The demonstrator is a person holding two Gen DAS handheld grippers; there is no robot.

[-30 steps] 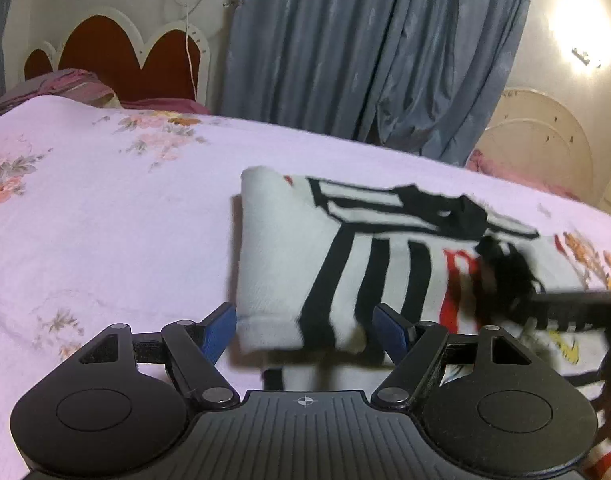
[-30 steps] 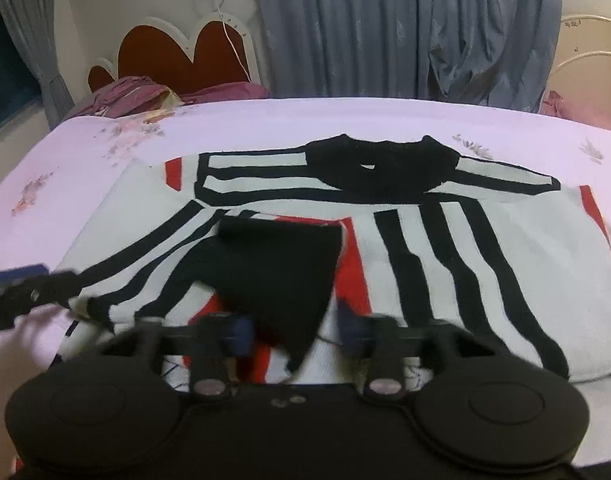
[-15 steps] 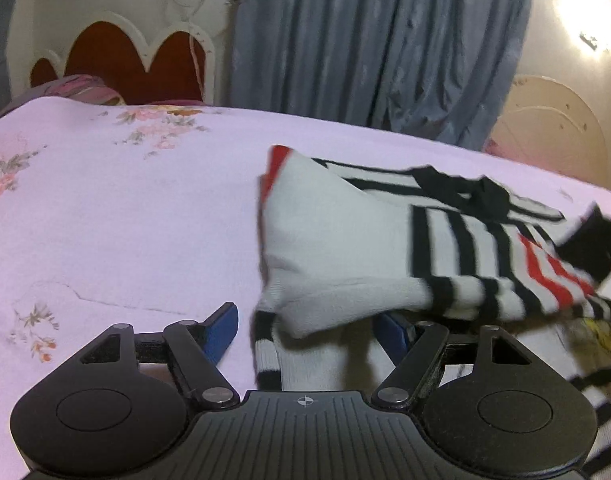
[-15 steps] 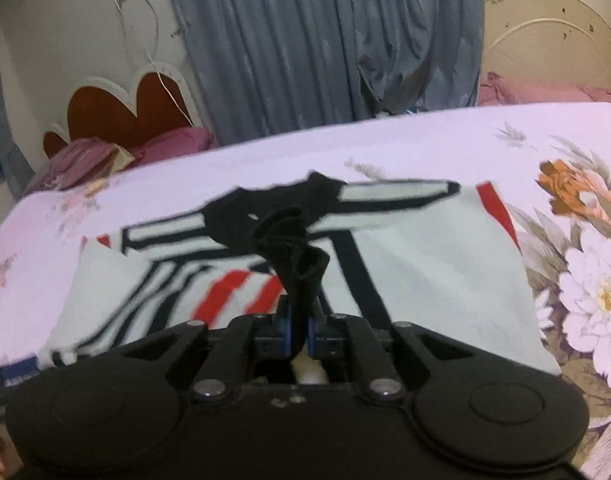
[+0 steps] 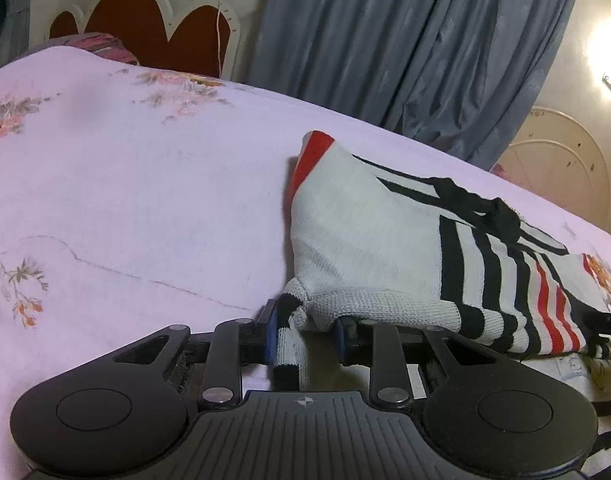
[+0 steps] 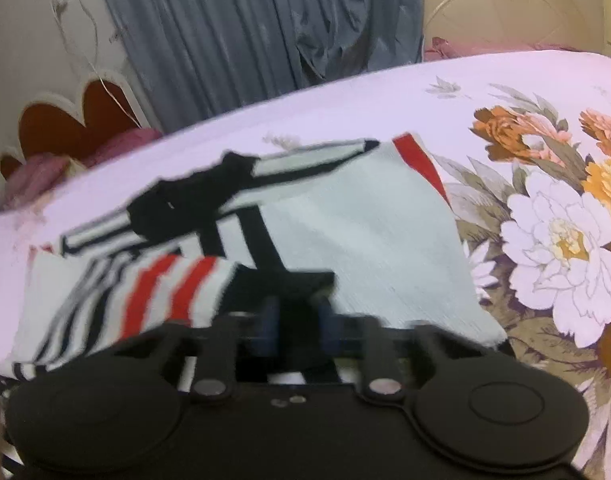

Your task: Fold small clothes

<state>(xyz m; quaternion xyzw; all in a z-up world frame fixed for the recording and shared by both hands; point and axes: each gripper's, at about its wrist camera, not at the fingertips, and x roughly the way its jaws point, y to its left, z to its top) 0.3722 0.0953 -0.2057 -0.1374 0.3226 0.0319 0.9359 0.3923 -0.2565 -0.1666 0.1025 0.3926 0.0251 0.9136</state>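
A small white knit sweater [image 5: 369, 232] with black and red stripes and a black collar lies on the pink floral bedsheet [image 5: 125, 184]. In the left wrist view my left gripper [image 5: 305, 330] is shut on the sweater's ribbed hem, with cloth bunched between the blue pads. In the blurred right wrist view the sweater [image 6: 365, 232] lies partly folded, a striped sleeve laid across its front. My right gripper [image 6: 297, 320] has its jaws close together around the sleeve's black cuff [image 6: 281, 284].
The bed has a scalloped red and white headboard [image 5: 145, 24] with pillows at its foot. Grey-blue curtains [image 5: 405, 40] hang behind. A white rounded footboard [image 6: 505, 16] stands at the far right. Large printed flowers [image 6: 553, 232] cover the sheet to the right.
My left gripper went from open to shut on the hem. My right gripper carried the sleeve cuff across and down onto the sweater's front, and its jaws have parted a little.
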